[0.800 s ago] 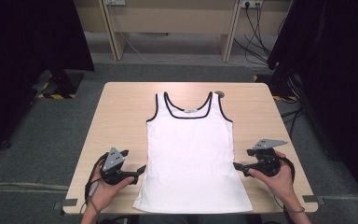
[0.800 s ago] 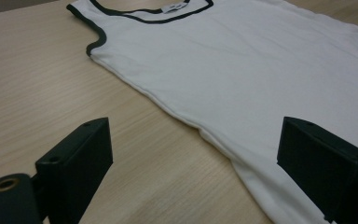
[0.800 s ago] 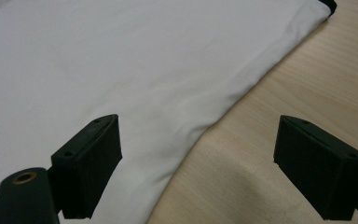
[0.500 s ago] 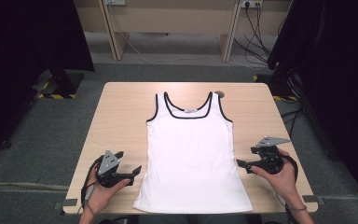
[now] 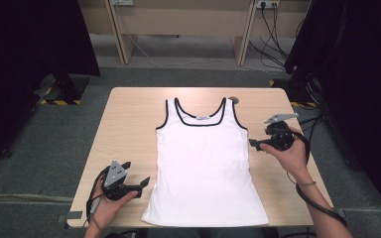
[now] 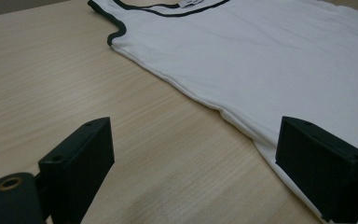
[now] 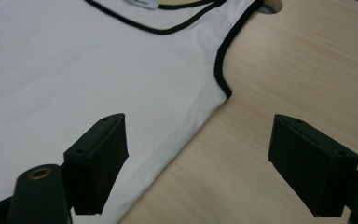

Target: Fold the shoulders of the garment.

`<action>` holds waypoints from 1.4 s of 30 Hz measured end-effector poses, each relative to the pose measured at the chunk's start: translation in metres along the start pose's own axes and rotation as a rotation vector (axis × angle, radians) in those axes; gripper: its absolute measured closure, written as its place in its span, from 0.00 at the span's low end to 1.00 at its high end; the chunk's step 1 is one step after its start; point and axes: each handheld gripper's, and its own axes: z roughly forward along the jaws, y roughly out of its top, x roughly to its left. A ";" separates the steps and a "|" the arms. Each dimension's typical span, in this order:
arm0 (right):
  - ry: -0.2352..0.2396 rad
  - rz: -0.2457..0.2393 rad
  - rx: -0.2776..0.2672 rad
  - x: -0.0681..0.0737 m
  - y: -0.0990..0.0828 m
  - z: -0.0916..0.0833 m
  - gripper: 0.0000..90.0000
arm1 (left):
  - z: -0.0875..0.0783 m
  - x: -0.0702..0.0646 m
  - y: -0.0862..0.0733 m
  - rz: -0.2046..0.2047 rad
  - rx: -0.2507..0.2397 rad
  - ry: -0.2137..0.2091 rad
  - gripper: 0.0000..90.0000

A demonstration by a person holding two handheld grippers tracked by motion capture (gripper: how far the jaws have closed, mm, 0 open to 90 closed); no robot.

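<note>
A white tank top (image 5: pixel 203 163) with black trim lies flat in the middle of the wooden table (image 5: pixel 129 124), neck toward the far edge. My left gripper (image 5: pixel 144 182) is open just off the top's lower left side; in the left gripper view its jaws (image 6: pixel 196 140) straddle the top's side seam (image 6: pixel 233 116) above the wood. My right gripper (image 5: pixel 254 145) is open beside the top's right edge, below the armhole. In the right gripper view its jaws (image 7: pixel 200 135) span the side edge of the tank top (image 7: pixel 74 70), with nothing pinched.
A small round grey spot (image 5: pixel 233 99) sits in the table by the right shoulder strap. Bare wood lies on both sides of the top. Beyond the table are desk legs (image 5: pixel 121 44), floor cables (image 5: pixel 178 59) and dark curtains (image 5: pixel 30 49) at both sides.
The right gripper has moved away from the person, up along the top's right edge toward the armhole. The left gripper has stayed about where it was. The tank top has not moved.
</note>
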 end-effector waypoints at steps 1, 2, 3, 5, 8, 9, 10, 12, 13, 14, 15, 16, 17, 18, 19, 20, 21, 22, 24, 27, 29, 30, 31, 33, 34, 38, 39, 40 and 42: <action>-0.004 0.008 0.003 -0.004 0.007 0.004 0.24 | 0.000 0.000 0.000 0.000 0.000 0.000 0.12; -0.004 0.008 0.003 -0.004 0.007 0.004 0.24 | 0.000 0.000 0.000 0.004 0.002 -0.001 0.12; -0.017 0.014 0.010 -0.011 0.021 0.013 0.27 | 0.000 0.000 0.000 0.002 0.004 -0.001 0.12; -0.031 0.023 0.027 -0.017 0.033 0.024 0.28 | 0.000 0.000 0.000 -0.002 0.005 -0.002 0.12; -0.041 0.044 0.054 -0.026 0.048 0.042 0.33 | 0.000 0.001 0.000 -0.011 0.002 0.000 0.12; -0.046 0.048 0.063 -0.029 0.052 0.048 0.35 | 0.000 0.001 0.000 -0.010 0.002 0.000 0.12; -0.048 0.055 0.073 -0.032 0.055 0.054 0.36 | 0.000 0.001 0.000 -0.008 0.004 0.000 0.12; -0.050 0.083 0.087 -0.037 0.062 0.067 0.38 | 0.001 0.001 0.000 -0.007 0.006 -0.001 0.12; -0.044 0.097 0.092 -0.039 0.064 0.073 0.39 | 0.001 0.000 0.000 -0.005 0.008 -0.001 0.12; -0.044 0.097 0.092 -0.039 0.064 0.073 0.39 | 0.001 0.000 0.000 -0.005 0.008 -0.001 0.12; -0.044 0.104 0.098 -0.040 0.067 0.079 0.40 | 0.001 0.000 0.000 -0.005 0.008 -0.001 0.12; -0.049 0.109 0.107 -0.040 0.069 0.086 0.41 | 0.001 0.001 0.000 -0.007 0.007 -0.001 0.12; -0.049 0.120 0.121 -0.042 0.074 0.098 0.43 | 0.000 0.001 0.000 -0.008 0.003 -0.001 0.12; -0.058 0.122 0.130 -0.042 0.077 0.104 0.44 | 0.000 0.001 0.000 -0.010 0.002 -0.001 0.12; -0.058 0.122 0.130 -0.042 0.077 0.104 0.44 | 0.000 0.001 0.000 -0.010 0.002 -0.001 0.12; -0.063 0.128 0.139 -0.043 0.079 0.109 0.45 | 0.000 0.001 0.000 -0.011 0.002 -0.002 0.12; -0.068 0.141 0.142 -0.045 0.083 0.118 0.49 | 0.000 0.001 0.000 -0.011 0.000 -0.003 0.12; -0.072 0.143 0.143 -0.045 0.085 0.121 0.51 | 0.000 0.001 0.000 -0.011 0.000 -0.003 0.12; -0.071 0.148 0.154 -0.045 0.087 0.128 0.53 | 0.000 0.001 0.000 -0.011 0.000 -0.003 0.12; -0.067 0.151 0.162 -0.045 0.090 0.134 0.54 | 0.000 0.001 0.000 -0.012 -0.003 -0.006 0.12; -0.069 0.153 0.163 -0.044 0.092 0.140 0.57 | 0.000 0.002 0.000 -0.014 -0.001 -0.007 0.12; -0.069 0.156 0.168 -0.043 0.093 0.142 0.58 | 0.000 0.002 0.000 -0.015 -0.002 -0.007 0.12; -0.074 0.152 0.169 -0.043 0.094 0.144 0.60 | 0.000 0.002 0.000 -0.015 -0.002 -0.006 0.12; -0.072 0.152 0.176 -0.042 0.095 0.149 0.61 | 0.000 0.001 0.000 -0.012 -0.003 -0.003 0.12; -0.068 0.147 0.181 -0.041 0.095 0.151 0.61 | 0.000 0.001 0.000 -0.009 -0.002 -0.001 0.12; -0.082 0.155 0.191 -0.040 0.095 0.157 0.64 | 0.000 0.001 0.000 -0.009 -0.002 -0.001 0.12; -0.076 0.163 0.192 -0.039 0.094 0.158 0.64 | 0.000 0.001 0.000 -0.011 -0.004 -0.001 0.12; -0.080 0.160 0.194 -0.039 0.094 0.160 0.65 | -0.001 0.001 0.000 -0.013 -0.005 -0.002 0.12; -0.084 0.163 0.205 -0.039 0.093 0.164 0.65 | -0.001 0.001 0.000 -0.010 -0.001 -0.003 0.12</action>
